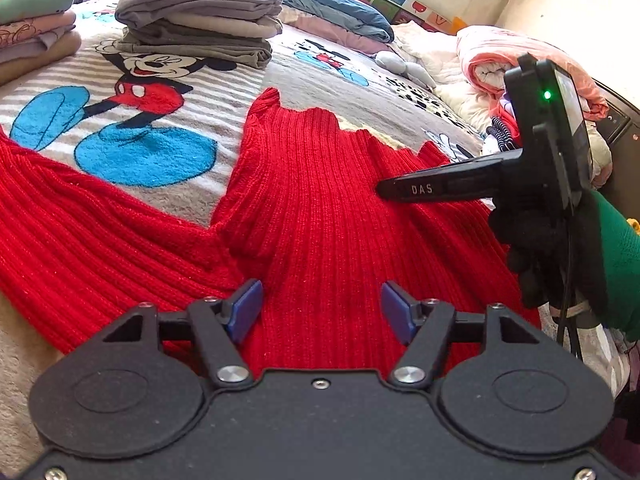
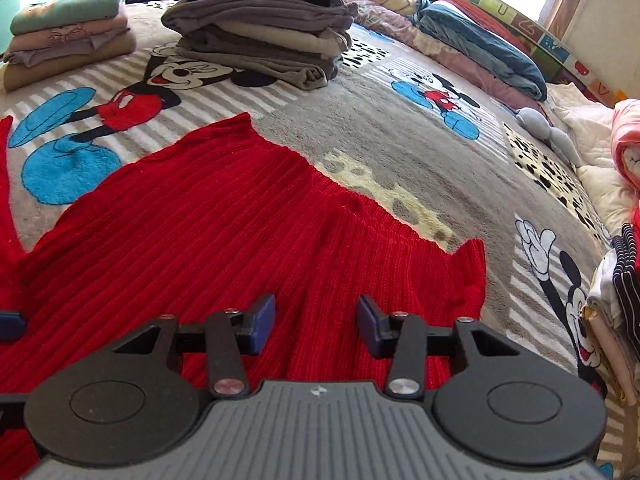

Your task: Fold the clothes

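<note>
Fingers first: on our left gripper [image 1: 322, 312] the blue pads [image 1: 246, 310] are spread wide with nothing between them, only red knit underneath. Can't tell whether they brush the fabric or hang just above it. Our right gripper [image 2: 316, 322] is also apart, narrower gap, nothing pinched, again only knit below the pads [image 2: 262, 322]. In the left view it points in from the right side over the sweater, held by a gloved hand [image 1: 528, 248] with a green sleeve [image 1: 616, 264].

The red sweater [image 1: 320, 200] lies flat on the near part of the bed [image 2: 400, 152], over the cartoon-mouse blanket. One sleeve runs off toward the near left edge; the rest is spread in the middle, its far edge ragged and uneven.

Progress, as we judge it: earlier items look done. A tall grey stack [image 1: 200, 12] sits toward the far edge, and a smaller pastel stack [image 1: 36, 20] sits at the far left corner. The sweater is only laid out or partly folded, so sleeves and body folds remain. An unfolded heap [image 1: 520, 64] at the right edge suggests more to do.
</note>
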Available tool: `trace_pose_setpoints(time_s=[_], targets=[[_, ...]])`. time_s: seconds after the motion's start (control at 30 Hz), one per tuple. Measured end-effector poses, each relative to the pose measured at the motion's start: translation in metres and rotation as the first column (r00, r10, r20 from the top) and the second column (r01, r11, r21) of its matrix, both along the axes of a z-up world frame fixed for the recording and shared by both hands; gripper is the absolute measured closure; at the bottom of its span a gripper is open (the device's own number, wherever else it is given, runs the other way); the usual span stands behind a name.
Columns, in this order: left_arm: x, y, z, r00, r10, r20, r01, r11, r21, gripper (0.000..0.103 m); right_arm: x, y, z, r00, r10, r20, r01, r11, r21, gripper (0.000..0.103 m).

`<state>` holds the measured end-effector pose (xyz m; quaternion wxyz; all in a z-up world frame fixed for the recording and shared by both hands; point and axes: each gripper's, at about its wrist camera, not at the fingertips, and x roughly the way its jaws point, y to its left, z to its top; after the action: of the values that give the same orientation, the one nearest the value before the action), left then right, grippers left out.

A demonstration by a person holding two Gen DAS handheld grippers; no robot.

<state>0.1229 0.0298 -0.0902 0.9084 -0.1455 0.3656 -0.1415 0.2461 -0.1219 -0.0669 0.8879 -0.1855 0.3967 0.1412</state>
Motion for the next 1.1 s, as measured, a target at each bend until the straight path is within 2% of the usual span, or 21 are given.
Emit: trace_pose_setpoints(time_s=[0.07,0.13,0.23,0.33,0.43,0.5,0.57,0.63,0.83,1.1], targets=[[0.0,0.001,0.0,1.0,-0.004,0.001,0.004,1.0,0.0,0.036,0.003,-0.004,0.001,1.0,-0.021,0.004,0.021,0.999,0.027,0.082],[0.001,0.002,0.0,1.0,-0.004,-0.001,0.004,1.0,-0.009,0.036,0.004,-0.01,0.006,0.999,-0.035,0.02,0.034,0.998,0.056,0.092],[0.001,0.002,0.0,1.0,-0.004,0.0,0.004,1.0,-0.01,0.036,-0.006,-0.03,0.02,0.995,-0.079,0.066,0.07,0.988,0.14,0.093],[0.0,0.0,-0.001,1.0,-0.005,0.007,0.005,1.0,0.002,0.035,-0.014,-0.064,0.038,0.98,-0.173,0.097,0.139,0.948,0.285,0.094],[-0.001,-0.003,-0.001,1.0,-0.006,0.015,0.006,1.0,0.018,0.035,-0.036,-0.11,0.053,0.953,-0.282,0.108,0.201,0.861,0.467,0.094],[-0.001,-0.004,-0.001,1.0,-0.007,0.02,0.006,1.0,0.029,0.034,-0.052,-0.141,0.062,0.93,-0.352,0.105,0.231,0.782,0.579,0.094],[-0.002,-0.007,-0.002,1.0,-0.009,0.027,0.007,0.999,0.046,0.033,-0.071,-0.171,0.068,0.906,-0.411,0.106,0.238,0.7,0.673,0.094],[-0.003,-0.01,-0.002,0.999,-0.012,0.036,0.01,0.998,0.068,0.032,-0.085,-0.195,0.069,0.886,-0.452,0.102,0.239,0.634,0.736,0.094],[-0.007,-0.021,-0.004,0.998,-0.029,0.064,0.019,0.99,0.143,0.029,-0.133,-0.254,0.054,0.828,-0.558,0.057,0.245,0.45,0.859,0.094],[-0.009,-0.025,-0.006,0.996,-0.037,0.079,0.023,0.985,0.17,0.029,-0.193,-0.301,0.005,0.749,-0.66,-0.061,0.287,0.24,0.927,0.094]])
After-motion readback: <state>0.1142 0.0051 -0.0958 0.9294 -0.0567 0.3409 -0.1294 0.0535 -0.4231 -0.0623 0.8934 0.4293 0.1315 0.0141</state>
